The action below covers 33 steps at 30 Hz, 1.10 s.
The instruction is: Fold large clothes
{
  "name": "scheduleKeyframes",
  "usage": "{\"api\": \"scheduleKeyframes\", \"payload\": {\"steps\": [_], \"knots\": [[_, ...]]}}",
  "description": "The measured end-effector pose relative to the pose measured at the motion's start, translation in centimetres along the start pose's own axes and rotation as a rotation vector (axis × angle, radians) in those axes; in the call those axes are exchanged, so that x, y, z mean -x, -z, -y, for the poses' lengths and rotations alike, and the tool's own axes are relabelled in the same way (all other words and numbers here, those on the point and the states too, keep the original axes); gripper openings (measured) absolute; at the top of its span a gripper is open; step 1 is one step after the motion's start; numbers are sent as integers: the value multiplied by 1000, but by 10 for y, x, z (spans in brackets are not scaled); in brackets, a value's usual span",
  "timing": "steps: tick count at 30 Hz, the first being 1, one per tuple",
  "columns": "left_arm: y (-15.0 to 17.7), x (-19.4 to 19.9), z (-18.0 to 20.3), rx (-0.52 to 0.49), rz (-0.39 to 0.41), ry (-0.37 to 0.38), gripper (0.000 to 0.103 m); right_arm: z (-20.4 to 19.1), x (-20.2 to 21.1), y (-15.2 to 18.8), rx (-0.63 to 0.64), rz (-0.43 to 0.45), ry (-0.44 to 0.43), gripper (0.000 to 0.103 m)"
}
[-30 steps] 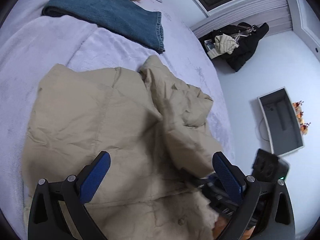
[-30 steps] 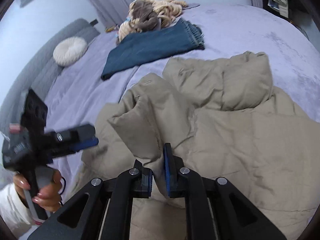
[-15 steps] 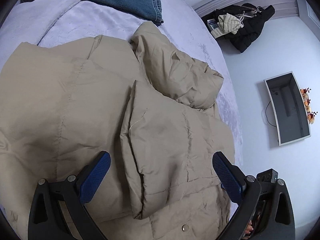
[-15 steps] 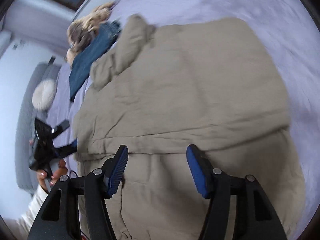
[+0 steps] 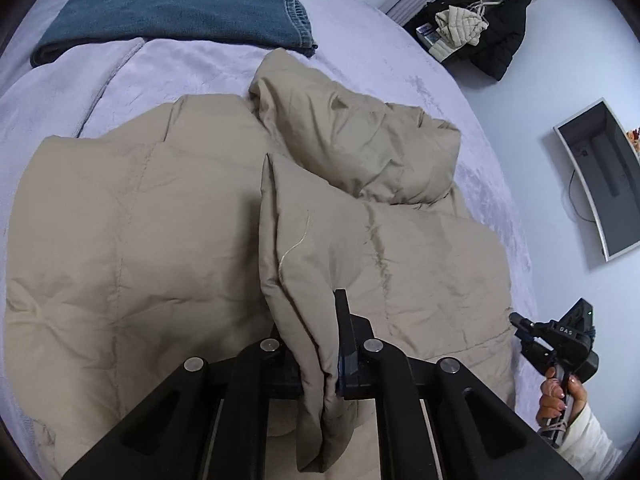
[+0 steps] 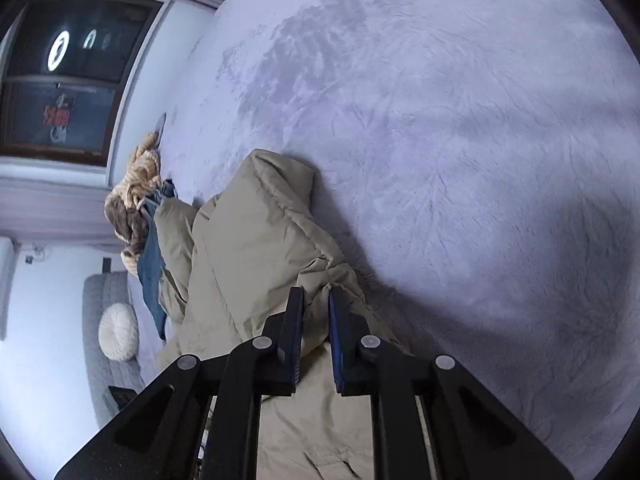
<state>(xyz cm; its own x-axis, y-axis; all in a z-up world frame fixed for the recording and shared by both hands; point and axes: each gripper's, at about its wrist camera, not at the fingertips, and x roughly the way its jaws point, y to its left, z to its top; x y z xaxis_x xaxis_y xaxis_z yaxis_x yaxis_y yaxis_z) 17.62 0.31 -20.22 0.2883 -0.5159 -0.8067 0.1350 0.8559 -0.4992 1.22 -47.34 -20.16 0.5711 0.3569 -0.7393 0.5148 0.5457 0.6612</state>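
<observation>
Lying spread on the lavender bed cover, the beige puffer jacket, with one padded panel already folded in over its middle and the hood bunched beyond it, short of the folded jeans

Half a second ago, wide open astride that panel; now clamped hard on its near edge with the left gripper, a thick fold of beige fabric squeezed between the pads and drooping below them

With the right gripper, more change: a second ago pinching a raised sleeve, then let go and opened above the flattened jacket, now swung round to the jacket's far side, next to bare bed cover, jaws closing with a puckered ridge of fabric between them and apparently already pressed by the pads

Seen from the left wrist view, held low at the bed's edge by a hand in a white sleeve

Judged from this: sleeve fold finished and released, fresh holds taken on two opposite parts of the jacket, most likely in readiness for lifting or carrying one half over the other

Worth watching: springy, slippery padding, liable to puff open or slide out of a thin pinch once lifted; still several folds short of a compact bundle
</observation>
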Motion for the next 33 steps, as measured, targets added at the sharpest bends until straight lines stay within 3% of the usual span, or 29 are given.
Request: {"api": "scheduleKeyframes", "payload": {"steps": [3,9,10,11,12,15,17,19,22,25,27,30,33], "knots": [[3,-17,-8,-2,-19,-34,12,14,-14,-1,42,-34,77,12],[3,-17,-9,3,2,-94,16,18,-29,-1,59,-43,124,12],[3,-14,-9,1,6,-111,20,16,-25,-1,67,-44,129,18],[3,-9,-9,-3,14,-142,31,13,-18,0,81,-41,164,30],[3,-1,-9,-11,35,-180,34,12,-12,1,99,-30,203,45],[3,21,-12,-31,79,-224,35,6,16,5,152,45,263,46],[0,33,-14,-40,100,-223,35,2,29,1,176,95,280,42],[-5,42,-8,-67,124,-198,35,-6,34,-7,191,117,261,13],[-15,37,12,-115,137,-154,35,-27,22,-19,236,115,207,12],[-18,10,21,-147,109,-204,35,-50,-6,-24,297,89,190,12],[-12,-13,15,-154,80,-269,35,-54,-34,-25,320,53,225,12],[-2,-30,10,-190,81,-291,35,-44,-66,-22,343,9,279,9],[-2,-35,12,-207,81,-299,35,-36,-76,-22,345,20,283,8]]}}
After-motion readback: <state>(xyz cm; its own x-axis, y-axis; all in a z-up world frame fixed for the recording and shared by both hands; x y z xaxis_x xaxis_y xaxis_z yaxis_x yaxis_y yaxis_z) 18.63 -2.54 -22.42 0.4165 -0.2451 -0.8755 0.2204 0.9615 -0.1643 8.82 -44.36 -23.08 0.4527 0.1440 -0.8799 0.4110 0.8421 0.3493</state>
